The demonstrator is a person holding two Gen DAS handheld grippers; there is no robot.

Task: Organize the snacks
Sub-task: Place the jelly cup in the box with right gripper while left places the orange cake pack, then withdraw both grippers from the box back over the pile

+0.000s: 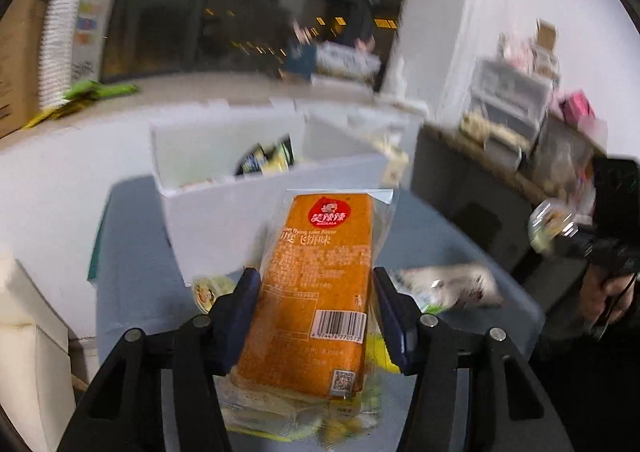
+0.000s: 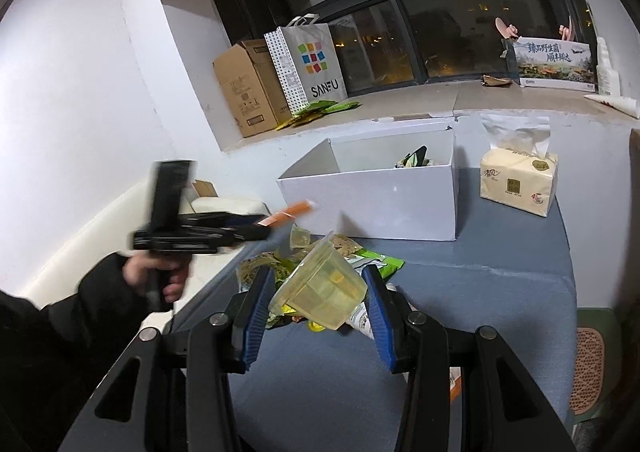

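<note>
My left gripper [image 1: 314, 284] is shut on an orange snack packet [image 1: 316, 292] with a barcode and holds it above the blue table, in front of a white box [image 1: 224, 208]. In the right wrist view the left gripper [image 2: 276, 226] is blurred, with the orange packet [image 2: 292, 212] in it beside the white box [image 2: 384, 204]. My right gripper [image 2: 318, 280] is shut on a clear yellowish jelly cup [image 2: 320, 290], held tilted over a pile of snack packets [image 2: 360, 260]. The box holds a few packets [image 2: 416, 158].
A tissue pack [image 2: 518, 184] stands right of the box on the blue table [image 2: 500, 292]. A cardboard box [image 2: 244, 84] and a SANFU bag [image 2: 308, 64] stand on the window sill. Loose snacks [image 1: 448, 284] lie on the table under my left gripper.
</note>
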